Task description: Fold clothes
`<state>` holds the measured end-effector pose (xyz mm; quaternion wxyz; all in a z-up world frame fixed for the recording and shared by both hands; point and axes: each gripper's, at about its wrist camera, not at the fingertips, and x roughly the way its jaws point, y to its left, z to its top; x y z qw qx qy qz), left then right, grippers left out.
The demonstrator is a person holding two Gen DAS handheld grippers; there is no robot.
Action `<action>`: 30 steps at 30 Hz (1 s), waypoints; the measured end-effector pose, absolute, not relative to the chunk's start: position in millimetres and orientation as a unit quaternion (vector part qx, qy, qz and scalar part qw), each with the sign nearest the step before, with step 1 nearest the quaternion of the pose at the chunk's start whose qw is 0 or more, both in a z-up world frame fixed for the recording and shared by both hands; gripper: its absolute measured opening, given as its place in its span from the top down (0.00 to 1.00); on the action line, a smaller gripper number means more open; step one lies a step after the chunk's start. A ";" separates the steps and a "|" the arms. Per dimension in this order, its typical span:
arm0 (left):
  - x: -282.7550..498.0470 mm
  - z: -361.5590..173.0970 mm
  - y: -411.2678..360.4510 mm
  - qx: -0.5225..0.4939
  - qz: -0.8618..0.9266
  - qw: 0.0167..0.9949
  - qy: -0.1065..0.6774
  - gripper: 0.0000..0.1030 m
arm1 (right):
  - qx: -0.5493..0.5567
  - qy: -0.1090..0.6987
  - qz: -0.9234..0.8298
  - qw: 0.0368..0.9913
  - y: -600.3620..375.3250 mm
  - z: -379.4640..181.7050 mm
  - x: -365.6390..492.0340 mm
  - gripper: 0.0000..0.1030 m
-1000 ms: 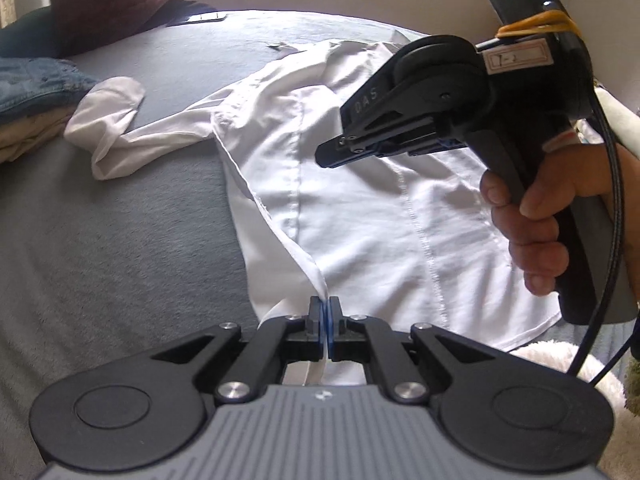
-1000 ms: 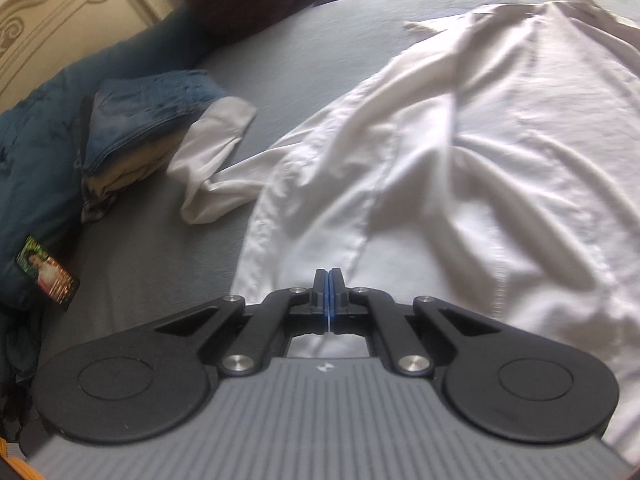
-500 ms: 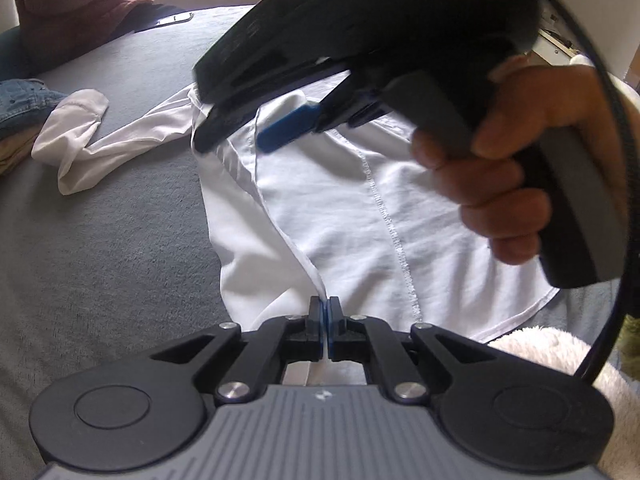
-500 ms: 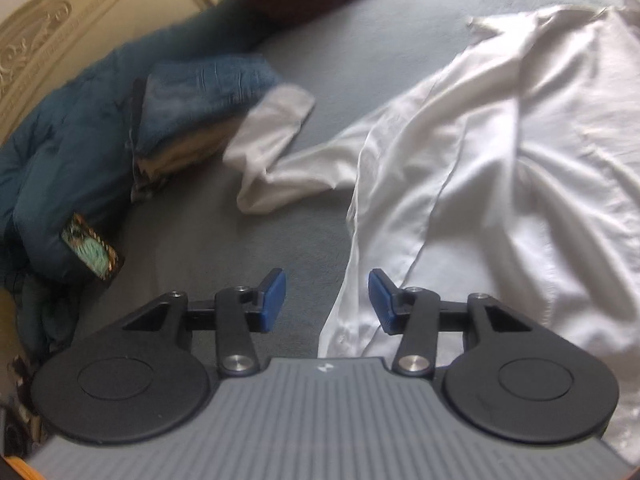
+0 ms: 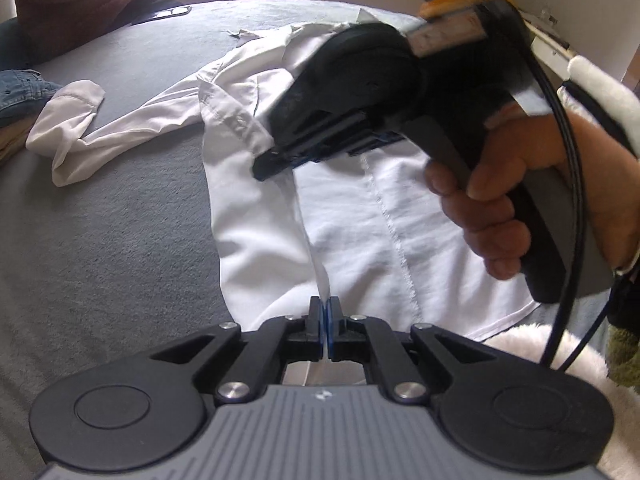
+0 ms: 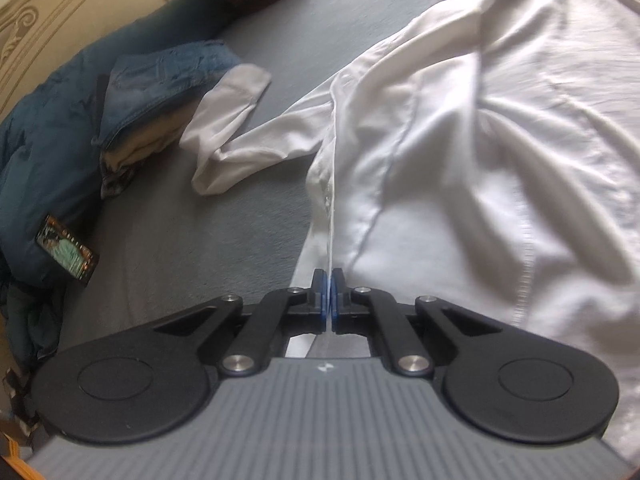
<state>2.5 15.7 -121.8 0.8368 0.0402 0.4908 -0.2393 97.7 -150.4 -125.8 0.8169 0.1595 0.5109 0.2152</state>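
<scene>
Both grippers' jaws pinch the smooth white shirt (image 5: 352,216).

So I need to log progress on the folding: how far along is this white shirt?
Early. Done: a folded stack of jeans sits at the bed's edge. In hand: the left gripper and right gripper are each shut on the white shirt's side edge, pinching a ridge of fabric. Left: the shirt lies spread out, its sleeve trailing sideways, with no fold laid yet.
</scene>
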 end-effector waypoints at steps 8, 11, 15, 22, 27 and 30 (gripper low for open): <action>10.1 -121.8 0.2 0.031 -0.260 0.830 0.493 0.98 | 0.166 0.504 0.167 0.831 -195.2 -127.1 87.1 1.00; 13.1 -124.6 -8.6 0.034 -0.271 0.824 0.497 0.98 | 0.167 0.505 0.150 0.833 -209.7 -131.9 82.3 1.00; 14.8 -128.3 -20.2 0.039 -0.284 0.818 0.499 0.98 | 0.168 0.505 0.131 0.836 -227.0 -137.8 75.7 1.00; 16.8 -135.0 -37.3 0.039 -0.302 0.804 0.511 0.94 | 0.166 0.510 0.108 0.837 -248.2 -152.6 70.2 1.00; 13.7 -132.7 -23.8 0.018 -0.309 0.789 0.530 0.75 | 0.190 0.511 0.099 0.832 -254.7 -166.5 74.0 1.00; 15.0 -121.1 -6.9 0.027 -0.306 0.790 0.531 0.75 | 0.200 0.508 0.101 0.831 -258.1 -167.9 75.0 1.00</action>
